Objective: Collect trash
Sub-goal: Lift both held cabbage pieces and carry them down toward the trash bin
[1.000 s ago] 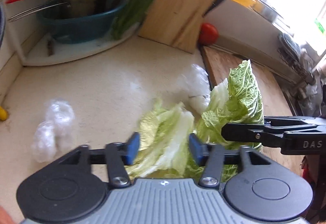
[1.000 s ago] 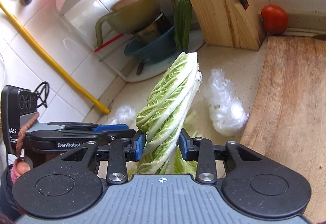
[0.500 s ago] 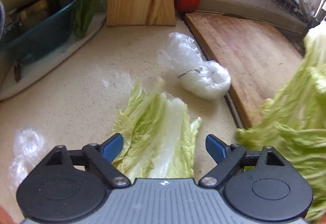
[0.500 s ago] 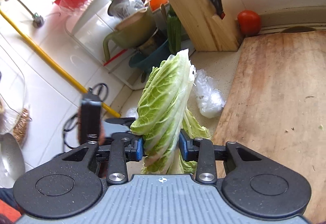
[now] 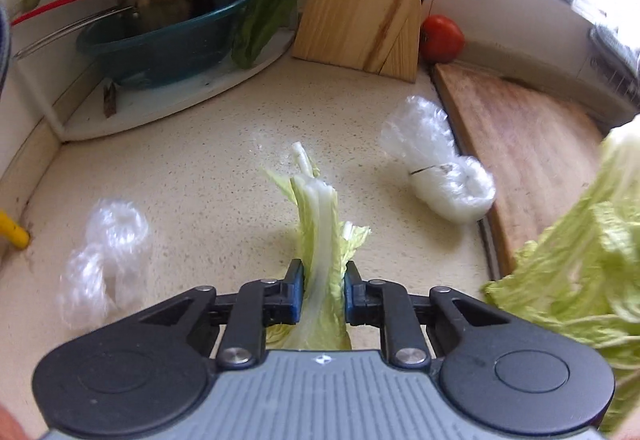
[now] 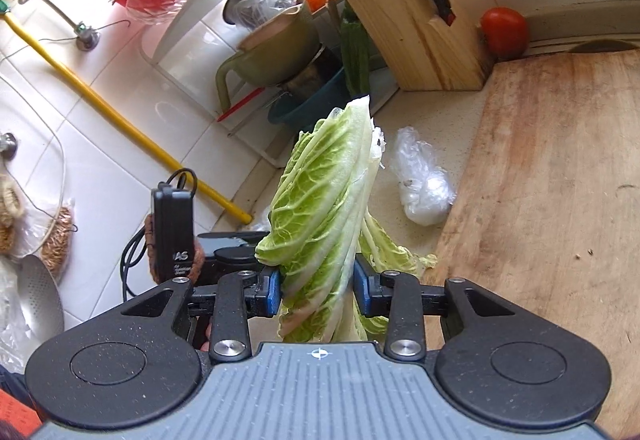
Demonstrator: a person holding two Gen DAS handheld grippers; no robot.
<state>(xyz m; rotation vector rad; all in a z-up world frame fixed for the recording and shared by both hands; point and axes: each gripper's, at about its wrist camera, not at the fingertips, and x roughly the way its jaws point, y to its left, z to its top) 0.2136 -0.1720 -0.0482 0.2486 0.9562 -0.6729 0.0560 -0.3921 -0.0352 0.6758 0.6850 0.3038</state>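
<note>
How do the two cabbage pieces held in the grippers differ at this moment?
The pale, white-ribbed cabbage leaves in the left gripper are a thin bunch, its far end down at the speckled counter. The greener, veined cabbage bunch in the right gripper is thicker and held clear above the counter. Both are pinched between blue pads; the left gripper has just closed.

L claw (image 5: pixel 323 294) tilts steeply down, jaws just closed, clamped on a leaf. R claw (image 6: pixel 318 290) tilts gently down, clamped too.
</note>
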